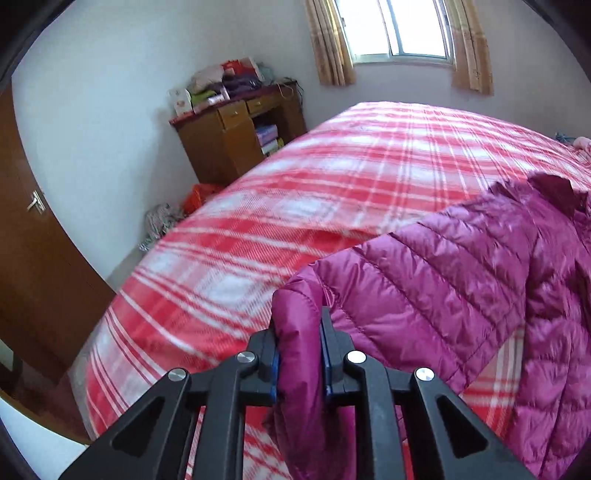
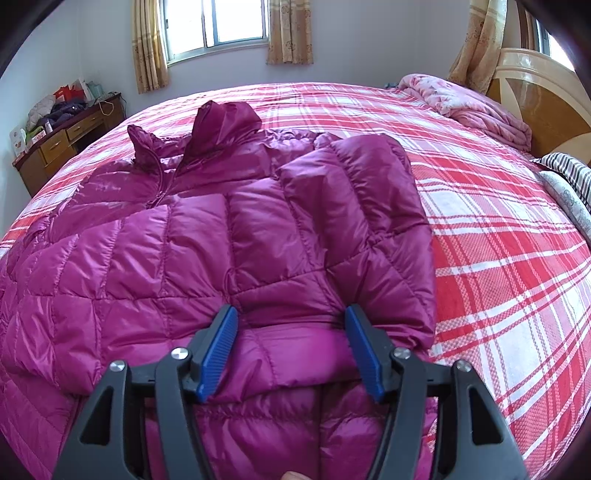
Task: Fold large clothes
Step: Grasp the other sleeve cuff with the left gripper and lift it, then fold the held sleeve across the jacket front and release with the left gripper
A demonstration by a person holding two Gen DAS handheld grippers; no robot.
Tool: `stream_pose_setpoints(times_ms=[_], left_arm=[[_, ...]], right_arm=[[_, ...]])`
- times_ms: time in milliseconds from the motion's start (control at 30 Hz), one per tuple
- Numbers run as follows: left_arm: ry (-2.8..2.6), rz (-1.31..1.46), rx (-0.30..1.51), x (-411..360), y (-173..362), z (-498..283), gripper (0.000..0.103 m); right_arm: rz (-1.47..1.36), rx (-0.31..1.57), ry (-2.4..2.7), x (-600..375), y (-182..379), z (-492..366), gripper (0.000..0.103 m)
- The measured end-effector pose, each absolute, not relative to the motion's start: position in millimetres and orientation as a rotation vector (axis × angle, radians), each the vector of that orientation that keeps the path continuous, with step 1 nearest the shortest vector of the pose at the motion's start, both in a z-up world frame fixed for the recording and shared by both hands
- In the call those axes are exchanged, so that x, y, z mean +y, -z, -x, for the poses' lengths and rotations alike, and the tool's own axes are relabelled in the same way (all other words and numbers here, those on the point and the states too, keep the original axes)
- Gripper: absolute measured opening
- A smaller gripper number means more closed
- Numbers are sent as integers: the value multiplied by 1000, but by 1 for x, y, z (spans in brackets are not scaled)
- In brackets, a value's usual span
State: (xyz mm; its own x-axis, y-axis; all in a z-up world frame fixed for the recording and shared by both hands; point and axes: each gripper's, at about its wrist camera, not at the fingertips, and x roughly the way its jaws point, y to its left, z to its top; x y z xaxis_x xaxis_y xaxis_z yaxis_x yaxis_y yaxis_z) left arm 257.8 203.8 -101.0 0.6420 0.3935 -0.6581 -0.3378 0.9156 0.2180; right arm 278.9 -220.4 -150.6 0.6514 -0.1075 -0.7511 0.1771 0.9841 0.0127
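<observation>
My left hand-held gripper (image 1: 299,354) is clamped narrow on the cuff end of a sleeve (image 1: 406,280) of the magenta quilted jacket (image 2: 221,229); the sleeve is raised off the bed (image 1: 258,206) and runs toward the right of that frame. My right hand-held gripper (image 2: 291,347) stands fairly wide at the bottom centre of its frame, blue pads on either side of a puffy fold at the jacket's hem; I cannot tell if they press on it.

The jacket lies spread across the bed's red and white plaid cover, collar toward the top of the frame, its right-hand sleeve folded over the body. A rumpled pink quilt (image 2: 476,107) sits at the upper right before a wooden headboard (image 2: 546,110), with striped fabric (image 2: 569,173) at the right edge. A wooden table (image 1: 236,136), piled with clutter, stands against the pale wall at upper centre of the left view. A window (image 1: 399,29) with tan curtains (image 1: 328,44) is at the top, and a brown door (image 1: 33,236) at the left.
</observation>
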Motion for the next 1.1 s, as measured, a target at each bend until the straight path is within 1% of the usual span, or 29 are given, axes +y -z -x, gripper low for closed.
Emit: stream_pose_setpoints(times_ms=[200,400,867,1100], left_arm=[[-433,-150,673,193,57,-278,15],[-394,-223,579,155,17,-292,15],[-182,-287,516,36,-9,-313,14],[-86,-289,509,-9,-17,-321,14]], right_arm=[[-87,846,163,-220,151,-279,64],[-89,844,162,-221,151,-279,64],[-117,835,152,-222,151,-281,64],[-129,829,150,-223,151,-282,64]])
